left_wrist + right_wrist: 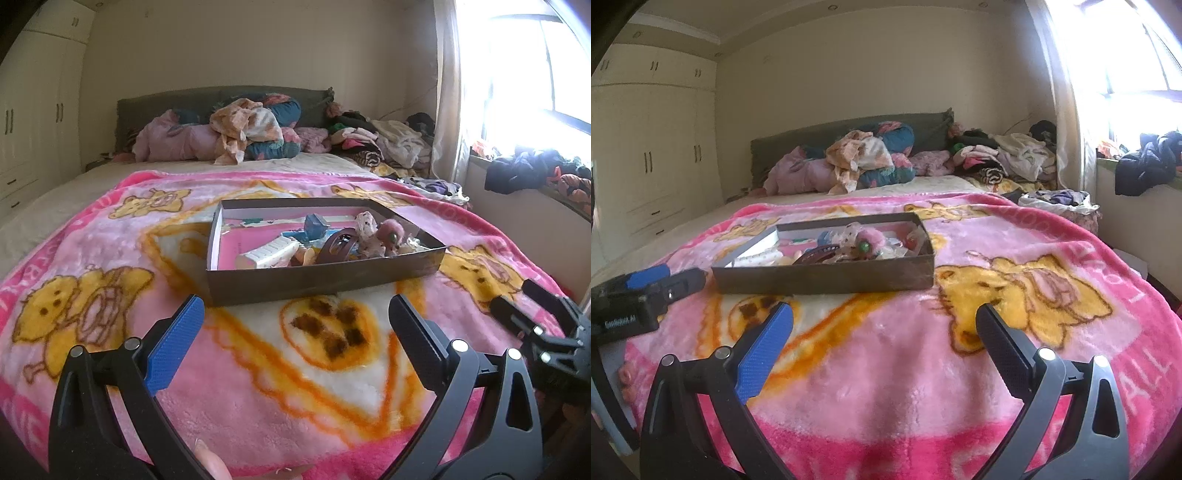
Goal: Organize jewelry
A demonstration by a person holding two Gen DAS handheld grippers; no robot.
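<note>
A dark shallow box point(325, 275) sits on the pink blanket and also shows in the right wrist view point(827, 278). It holds several accessories: a white comb point(267, 254), a brown hair clip point(338, 245), a blue piece point(314, 225), a pink fluffy piece point(391, 230) and a spotted cloth bow point(365, 225). My left gripper point(295, 310) is open and empty, just in front of the box. My right gripper point(884, 317) is open and empty, in front of the box's right end. Each gripper shows in the other's view, the right one point(517, 301) and the left one point(665, 278).
The pink cartoon blanket point(110, 258) covers the near part of the bed. Piles of clothes and bedding point(243, 133) lie at the headboard. More clothes lie on the window sill point(535, 173). White wardrobes point(646, 155) stand at the left.
</note>
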